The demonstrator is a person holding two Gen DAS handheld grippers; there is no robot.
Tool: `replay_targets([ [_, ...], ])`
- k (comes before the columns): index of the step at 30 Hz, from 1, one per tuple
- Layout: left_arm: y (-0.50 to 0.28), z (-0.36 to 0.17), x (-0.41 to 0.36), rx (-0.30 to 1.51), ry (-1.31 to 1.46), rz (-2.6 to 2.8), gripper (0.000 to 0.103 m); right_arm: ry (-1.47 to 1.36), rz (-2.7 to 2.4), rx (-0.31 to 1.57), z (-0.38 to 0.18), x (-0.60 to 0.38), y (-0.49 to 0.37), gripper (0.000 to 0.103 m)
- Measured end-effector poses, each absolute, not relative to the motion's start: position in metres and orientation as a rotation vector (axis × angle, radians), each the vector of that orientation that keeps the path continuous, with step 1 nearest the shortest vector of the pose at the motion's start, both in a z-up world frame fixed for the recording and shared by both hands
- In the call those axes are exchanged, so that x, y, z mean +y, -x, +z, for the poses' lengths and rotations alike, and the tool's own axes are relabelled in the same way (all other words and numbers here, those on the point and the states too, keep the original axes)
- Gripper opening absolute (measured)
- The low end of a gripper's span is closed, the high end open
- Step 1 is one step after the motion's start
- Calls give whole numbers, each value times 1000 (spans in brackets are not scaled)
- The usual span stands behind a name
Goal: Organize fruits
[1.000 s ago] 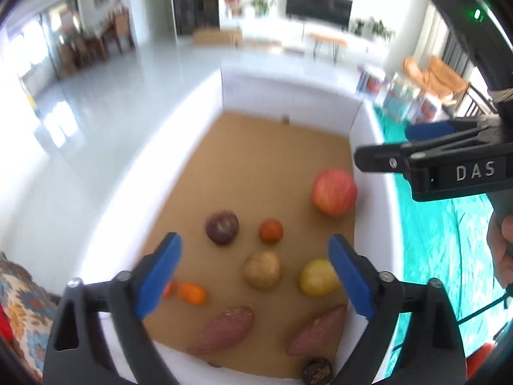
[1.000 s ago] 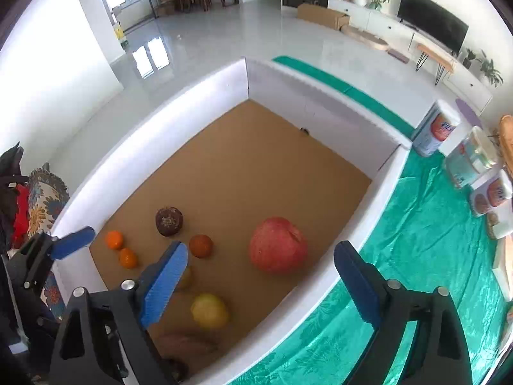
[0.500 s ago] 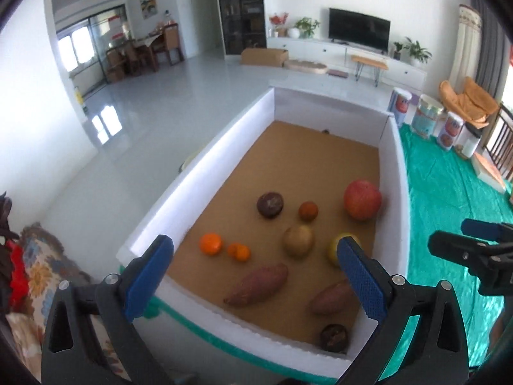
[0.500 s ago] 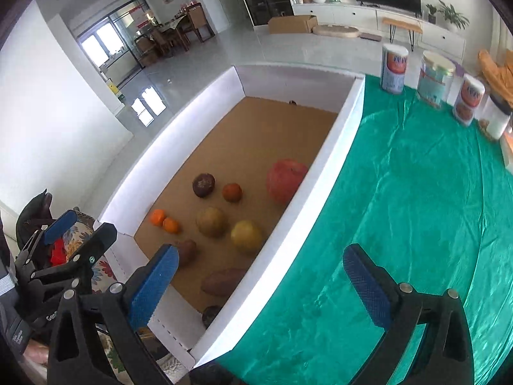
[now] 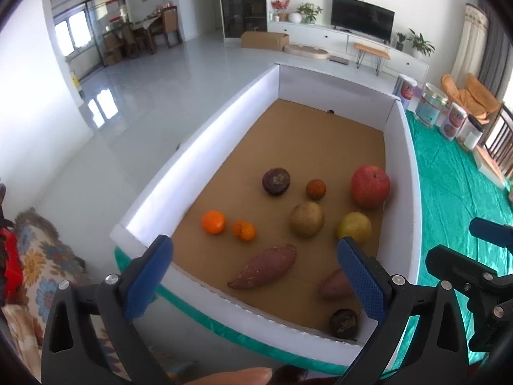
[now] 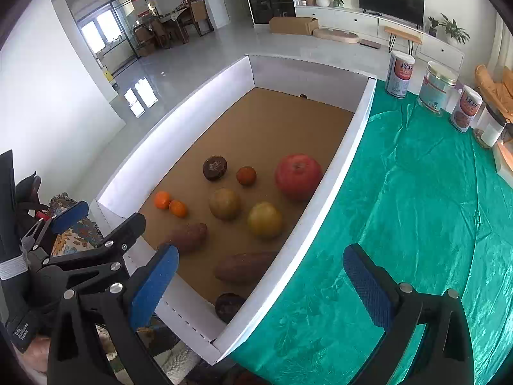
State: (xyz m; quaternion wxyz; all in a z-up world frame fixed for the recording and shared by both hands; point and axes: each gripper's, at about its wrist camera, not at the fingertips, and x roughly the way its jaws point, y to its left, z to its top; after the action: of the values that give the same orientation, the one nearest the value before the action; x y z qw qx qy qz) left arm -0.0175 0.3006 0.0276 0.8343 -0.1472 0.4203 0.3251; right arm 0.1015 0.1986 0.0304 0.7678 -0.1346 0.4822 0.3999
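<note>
Green cloth [image 6: 416, 208] beside white-walled box [image 6: 336, 173], far half bare

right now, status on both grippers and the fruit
Left gripper and right gripper: jaws wide open, both empty. Fruit all loose in the white box, red apple by its right wall. Nothing blocking.

Green cloth [image 6: 416, 224] over the table, bearing a white-walled box [image 6: 333, 173] at the left edge. Beside the box, bare cloth. Along the far edge, 3 tall cans [image 6: 399, 73] and a small white jar [image 6: 492, 128], all upright, well apart from the box.
</note>
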Motion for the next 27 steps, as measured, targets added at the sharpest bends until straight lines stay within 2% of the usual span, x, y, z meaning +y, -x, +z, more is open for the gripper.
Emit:
replay_targets([
  [27,26,42,316,917,309,639,102,300,844,1034,45,207,-82,102],
])
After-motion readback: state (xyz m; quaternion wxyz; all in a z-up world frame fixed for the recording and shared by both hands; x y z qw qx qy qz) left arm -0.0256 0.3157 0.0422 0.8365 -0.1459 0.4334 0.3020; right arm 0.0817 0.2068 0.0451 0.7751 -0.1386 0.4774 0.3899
